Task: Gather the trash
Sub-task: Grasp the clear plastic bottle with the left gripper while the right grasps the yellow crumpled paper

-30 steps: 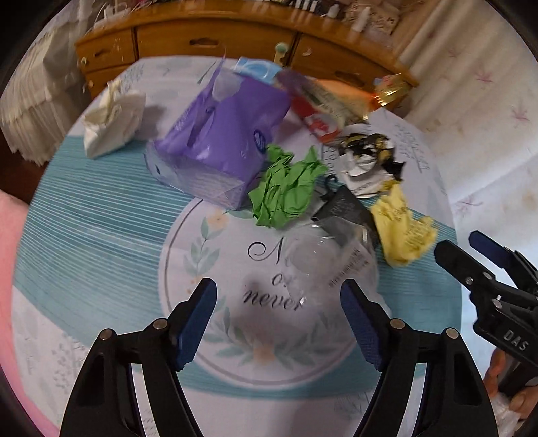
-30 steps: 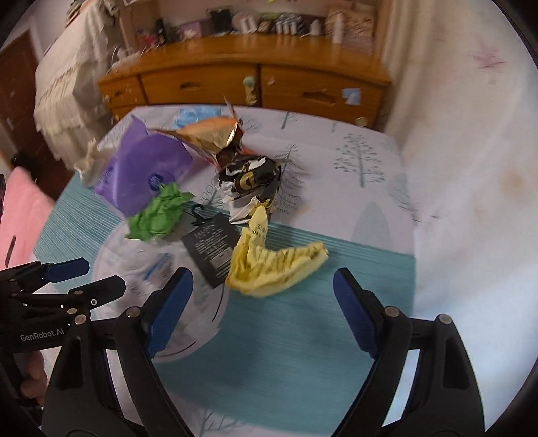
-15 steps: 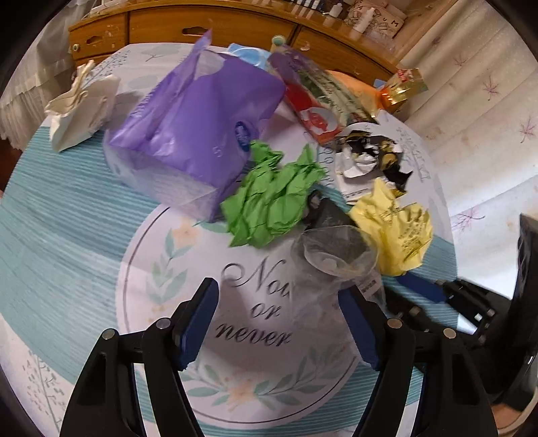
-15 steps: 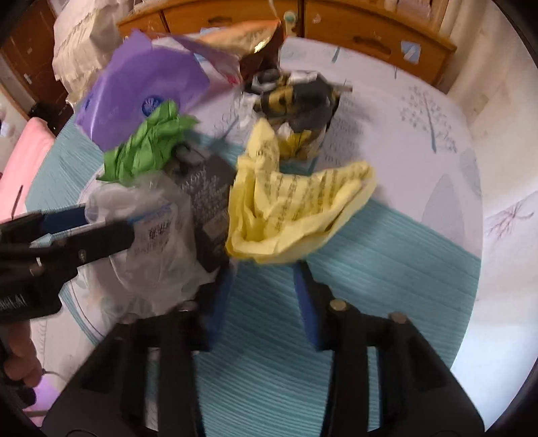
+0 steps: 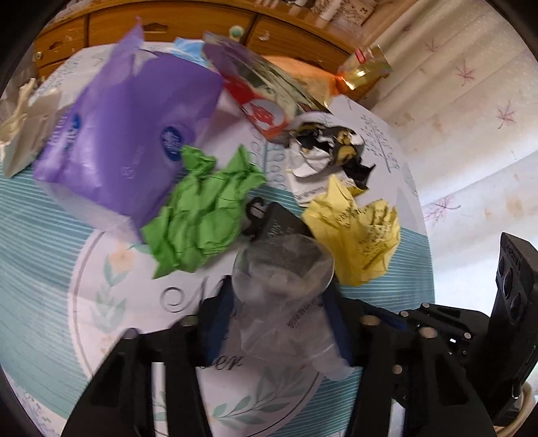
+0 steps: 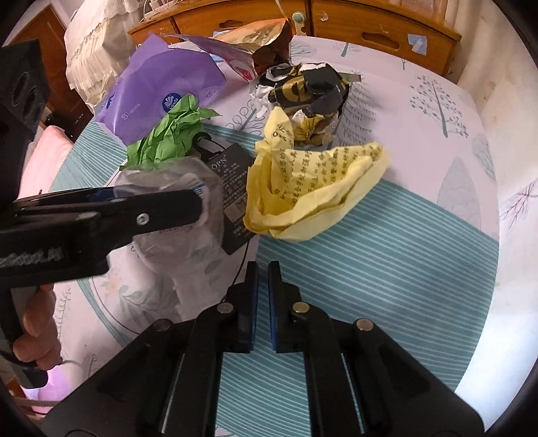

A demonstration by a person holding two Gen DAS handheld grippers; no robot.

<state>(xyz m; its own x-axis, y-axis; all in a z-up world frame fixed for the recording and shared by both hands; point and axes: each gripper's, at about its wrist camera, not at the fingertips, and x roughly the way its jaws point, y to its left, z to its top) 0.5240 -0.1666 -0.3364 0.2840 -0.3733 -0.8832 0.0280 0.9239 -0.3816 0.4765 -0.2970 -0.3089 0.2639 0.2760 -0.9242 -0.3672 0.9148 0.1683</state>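
Note:
My left gripper (image 5: 279,319) is shut on a crumpled clear plastic bag (image 5: 285,289), its blue pads pressing both sides; it also shows in the right wrist view (image 6: 175,208). My right gripper (image 6: 263,302) is shut and empty just in front of a crumpled yellow paper (image 6: 312,188), apart from it. The yellow paper (image 5: 356,232), a green paper ball (image 5: 205,211), a black tag (image 6: 232,188) and a black-and-gold wrapper (image 6: 309,90) lie on the round table (image 6: 386,255).
A purple tissue pack (image 5: 124,134), a red and silver snack bag (image 5: 265,97), an orange-gold wrapper (image 5: 363,70) and a beige crumpled paper (image 5: 20,127) lie further back. A wooden dresser (image 6: 353,23) stands behind the table. A pink cushion (image 6: 43,154) lies left.
My left gripper moved forward and closed on the clear plastic bag. My right gripper closed fully from nearly shut, still empty near the yellow paper.

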